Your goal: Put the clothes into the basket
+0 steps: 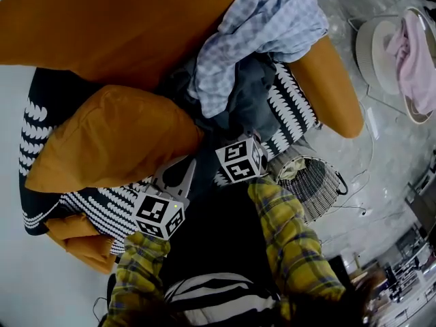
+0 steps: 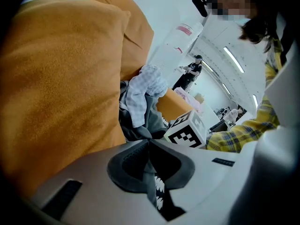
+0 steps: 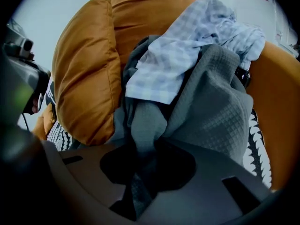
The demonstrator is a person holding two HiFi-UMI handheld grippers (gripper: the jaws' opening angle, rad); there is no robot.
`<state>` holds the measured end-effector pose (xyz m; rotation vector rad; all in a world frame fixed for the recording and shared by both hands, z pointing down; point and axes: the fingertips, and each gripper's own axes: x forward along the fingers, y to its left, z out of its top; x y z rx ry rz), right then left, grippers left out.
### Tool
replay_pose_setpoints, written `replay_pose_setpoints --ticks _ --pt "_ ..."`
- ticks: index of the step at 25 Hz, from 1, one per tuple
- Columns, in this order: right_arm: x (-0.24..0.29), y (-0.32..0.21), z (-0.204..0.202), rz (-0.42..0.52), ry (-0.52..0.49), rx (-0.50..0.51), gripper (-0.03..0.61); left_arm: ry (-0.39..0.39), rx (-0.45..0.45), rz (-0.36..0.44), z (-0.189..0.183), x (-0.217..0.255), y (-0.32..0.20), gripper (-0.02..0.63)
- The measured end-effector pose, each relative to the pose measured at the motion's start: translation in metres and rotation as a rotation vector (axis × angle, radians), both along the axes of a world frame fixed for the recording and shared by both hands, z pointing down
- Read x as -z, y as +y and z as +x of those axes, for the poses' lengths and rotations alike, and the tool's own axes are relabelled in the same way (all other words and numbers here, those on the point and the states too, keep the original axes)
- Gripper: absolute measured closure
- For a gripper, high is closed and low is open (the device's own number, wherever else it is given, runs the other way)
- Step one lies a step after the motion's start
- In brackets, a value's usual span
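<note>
A pile of clothes lies on the orange seat: a light blue checked shirt (image 1: pixel 266 26) on top of a dark grey garment (image 1: pixel 246 94). My right gripper (image 3: pixel 140 146) is shut on a fold of the dark grey garment (image 3: pixel 211 102), right below the checked shirt (image 3: pixel 187 55). Its marker cube (image 1: pixel 240 159) shows at the pile's near edge. My left gripper (image 2: pixel 150 144) is shut on a strip of dark grey cloth beside the orange cushion (image 1: pixel 116 138), and its fingers (image 1: pixel 182 176) point into the dark gap by the pile. The wire basket (image 1: pixel 320 186) stands on the floor to the right.
A black-and-white patterned blanket (image 1: pixel 41 128) covers the seat under the cushions. An orange armrest (image 1: pixel 334 87) lies between pile and floor. A white basket (image 1: pixel 371 50) holding pink cloth (image 1: pixel 415 60) stands at far right. A cable runs over the floor near the wire basket.
</note>
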<state>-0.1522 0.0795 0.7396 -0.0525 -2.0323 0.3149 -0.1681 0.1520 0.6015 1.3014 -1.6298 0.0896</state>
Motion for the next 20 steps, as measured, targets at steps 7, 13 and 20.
replay_pose_setpoints --ticks 7,13,20 --pt "0.019 0.01 0.016 -0.061 -0.029 -0.043 0.503 -0.034 0.016 0.034 0.003 0.017 -0.002 0.591" --pt "0.057 0.021 0.031 -0.07 -0.085 -0.048 0.505 -0.072 0.023 0.063 0.015 0.04 0.007 0.591" --pt "0.112 0.03 0.04 -0.062 -0.153 -0.063 0.506 -0.097 0.024 0.105 0.038 0.065 0.016 0.591"
